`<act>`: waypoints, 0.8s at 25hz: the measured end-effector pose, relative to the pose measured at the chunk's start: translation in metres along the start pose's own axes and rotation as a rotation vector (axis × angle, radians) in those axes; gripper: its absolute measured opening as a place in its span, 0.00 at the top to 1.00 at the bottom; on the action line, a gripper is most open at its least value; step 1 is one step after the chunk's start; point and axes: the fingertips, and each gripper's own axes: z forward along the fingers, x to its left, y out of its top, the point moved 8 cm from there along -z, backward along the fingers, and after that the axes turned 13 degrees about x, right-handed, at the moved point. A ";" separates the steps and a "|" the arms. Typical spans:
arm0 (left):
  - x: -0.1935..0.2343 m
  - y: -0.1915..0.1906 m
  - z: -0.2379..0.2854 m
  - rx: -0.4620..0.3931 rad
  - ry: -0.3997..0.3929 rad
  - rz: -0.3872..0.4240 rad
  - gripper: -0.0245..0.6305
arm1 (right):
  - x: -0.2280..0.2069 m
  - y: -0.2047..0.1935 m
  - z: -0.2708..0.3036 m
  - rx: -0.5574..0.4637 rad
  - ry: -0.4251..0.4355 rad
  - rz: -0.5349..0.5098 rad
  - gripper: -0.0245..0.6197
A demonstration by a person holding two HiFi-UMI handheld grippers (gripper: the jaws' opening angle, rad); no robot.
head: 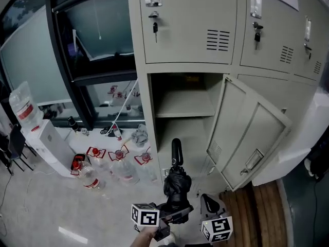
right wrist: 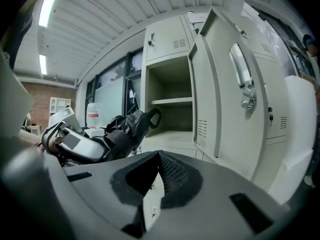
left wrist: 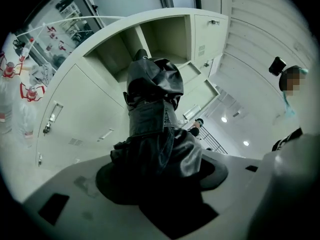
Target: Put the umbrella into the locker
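A folded black umbrella [head: 177, 181] points its handle at the open locker compartment [head: 154, 133]. My left gripper [head: 172, 212] is shut on the umbrella's bunched fabric; in the left gripper view the umbrella [left wrist: 152, 114] fills the space between the jaws and hides the pads. The compartment's door [head: 252, 133] stands swung out to the right. An inner shelf [head: 185, 109] divides the compartment, which looks bare inside. My right gripper [head: 207, 201] hangs just right of the umbrella, apart from it. In the right gripper view its pads [right wrist: 172, 171] meet at the tips with nothing between them.
Several water bottles [head: 118, 163] lie on the floor left of the locker. A white dispenser [head: 49, 143] with a jug stands further left. Closed lockers with keys [head: 154, 24] sit above. A person [left wrist: 292, 84] is behind my left side.
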 end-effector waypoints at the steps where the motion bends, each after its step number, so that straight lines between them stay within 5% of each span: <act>1: 0.006 0.007 0.000 0.006 -0.009 -0.004 0.54 | -0.002 0.004 0.008 0.000 -0.008 0.006 0.96; 20: 0.056 0.067 0.017 0.027 -0.107 -0.062 0.54 | -0.022 0.033 0.055 0.014 -0.088 0.000 0.96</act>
